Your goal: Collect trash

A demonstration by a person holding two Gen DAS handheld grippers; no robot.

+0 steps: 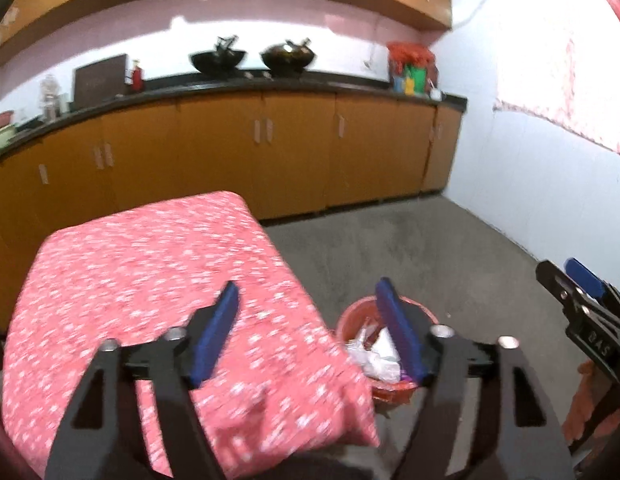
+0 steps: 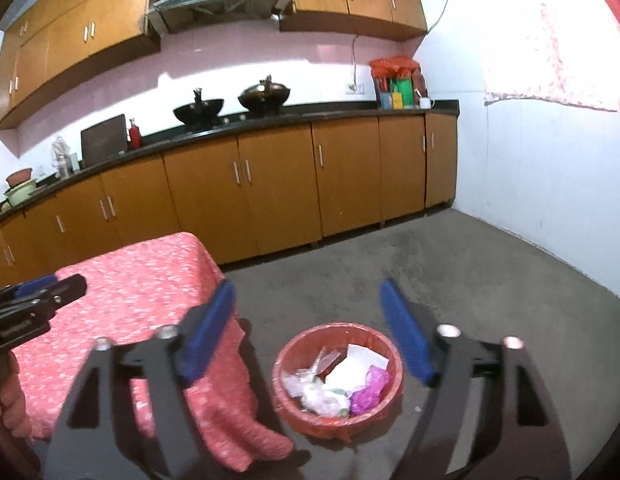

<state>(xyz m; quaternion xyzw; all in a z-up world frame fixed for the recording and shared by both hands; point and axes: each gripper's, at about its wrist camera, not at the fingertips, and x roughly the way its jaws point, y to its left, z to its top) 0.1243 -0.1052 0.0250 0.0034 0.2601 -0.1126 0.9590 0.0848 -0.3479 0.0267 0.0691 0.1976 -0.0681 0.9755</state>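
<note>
Both grippers hang in the air with nothing between their blue pads: the left gripper [image 1: 307, 332] has its fingers spread wide over the table corner and the bin rim, the right gripper [image 2: 307, 336] is just as wide above bare floor and the bin.

Across the back runs the counter [image 2: 269, 118] on orange cabinets [image 2: 277, 184], ending at the white wall [image 2: 550, 200] on the right. Between cabinets and table lies the grey floor [image 2: 470, 272], a broad open stretch reaching to that wall and its far corner. The table [image 1: 141, 280], under a red flowered cloth, fills the left side; its near corner droops in a fold just beside the bin, and its far edge stands near the cabinet doors, leaving a narrow lane.

On the floor by that corner sits the red bin [image 2: 337, 376], lined with red plastic. The trash [image 2: 334, 384] is inside it: clear wrappers, white paper, a purple crumple. Two black woks [image 2: 197, 110] stand on the counter
</note>
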